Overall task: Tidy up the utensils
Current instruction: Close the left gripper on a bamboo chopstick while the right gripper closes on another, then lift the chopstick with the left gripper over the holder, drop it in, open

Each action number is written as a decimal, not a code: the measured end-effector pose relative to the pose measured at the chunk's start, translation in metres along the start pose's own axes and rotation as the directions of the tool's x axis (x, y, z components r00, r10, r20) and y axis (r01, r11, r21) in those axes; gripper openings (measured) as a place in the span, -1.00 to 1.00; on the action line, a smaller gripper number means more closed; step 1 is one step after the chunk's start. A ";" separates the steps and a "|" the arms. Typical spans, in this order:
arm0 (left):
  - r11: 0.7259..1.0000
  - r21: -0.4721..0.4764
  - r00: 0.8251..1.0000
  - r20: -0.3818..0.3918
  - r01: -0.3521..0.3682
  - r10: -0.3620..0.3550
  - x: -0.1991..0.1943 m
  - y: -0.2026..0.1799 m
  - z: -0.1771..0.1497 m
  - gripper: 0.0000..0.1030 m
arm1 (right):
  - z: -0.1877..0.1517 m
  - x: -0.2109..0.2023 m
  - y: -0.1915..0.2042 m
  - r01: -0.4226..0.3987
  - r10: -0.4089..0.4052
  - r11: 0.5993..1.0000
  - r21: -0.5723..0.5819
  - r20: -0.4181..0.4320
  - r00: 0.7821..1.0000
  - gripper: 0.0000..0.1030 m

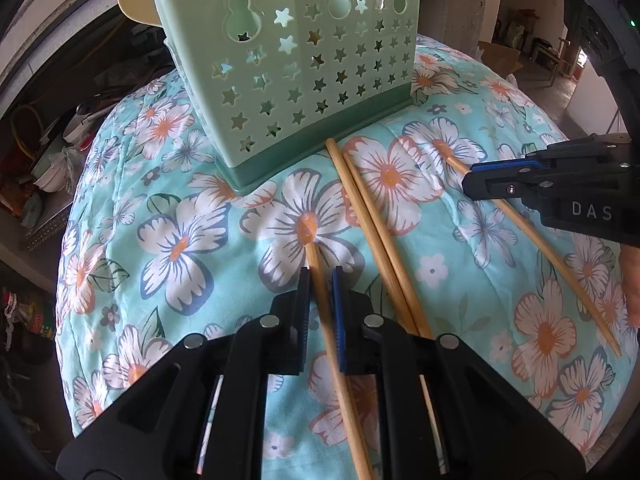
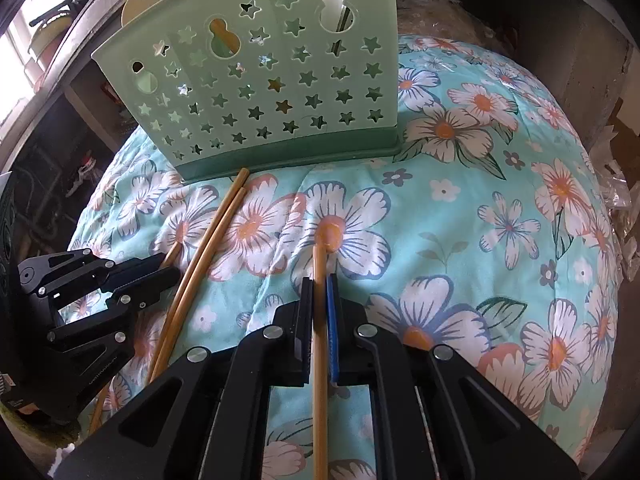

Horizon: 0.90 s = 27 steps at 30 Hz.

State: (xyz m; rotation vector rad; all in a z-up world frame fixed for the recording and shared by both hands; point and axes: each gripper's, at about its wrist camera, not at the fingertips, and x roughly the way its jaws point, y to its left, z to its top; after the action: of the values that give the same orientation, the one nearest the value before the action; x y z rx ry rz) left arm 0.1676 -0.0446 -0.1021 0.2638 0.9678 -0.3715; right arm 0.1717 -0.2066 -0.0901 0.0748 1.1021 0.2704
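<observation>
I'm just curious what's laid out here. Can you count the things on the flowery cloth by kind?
Chopsticks on the cloth: 4. One in the left gripper, one in the right gripper, and a loose pair.
Green holder: 1
Total: 5
More utensils stand inside the holder, too hidden to count.

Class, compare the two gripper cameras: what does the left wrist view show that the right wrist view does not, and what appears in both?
Left wrist only: a black box with a green light at upper right.

Right wrist only: a bright window at upper left.

Both: the pale green star-punched plastic utensil holder, the floral turquoise cloth, two loose wooden chopsticks lying together, and each gripper, left and right, shut on one chopstick.
</observation>
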 end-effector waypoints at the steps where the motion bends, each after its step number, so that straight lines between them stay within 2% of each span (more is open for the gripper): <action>1: 1.000 0.000 1.000 0.000 0.000 0.000 0.000 0.000 0.000 -0.81 | 0.000 0.000 -0.001 -0.004 0.004 1.000 0.003 -0.001 1.000 -0.86; 12: 1.000 -0.004 1.000 -0.003 0.008 -0.008 0.000 0.002 0.000 -0.81 | 0.008 0.011 -0.005 -0.016 0.017 1.000 0.016 -0.046 0.999 -0.85; 19: 1.000 -0.011 1.000 -0.002 0.017 -0.017 0.000 0.003 0.000 -0.81 | 0.006 0.013 -0.002 -0.015 0.016 1.000 0.023 -0.038 0.999 -0.86; 27: 0.992 -0.086 0.996 0.010 0.094 -0.094 0.001 0.015 0.001 -0.83 | 0.011 -0.004 -0.008 -0.078 0.078 0.993 0.091 0.007 0.997 -0.86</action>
State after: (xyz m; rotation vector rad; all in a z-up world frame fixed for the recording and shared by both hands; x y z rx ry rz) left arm 0.1753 -0.0315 -0.1019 0.1386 0.9901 -0.4154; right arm 0.1815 -0.2149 -0.0833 0.2003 1.1093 0.2897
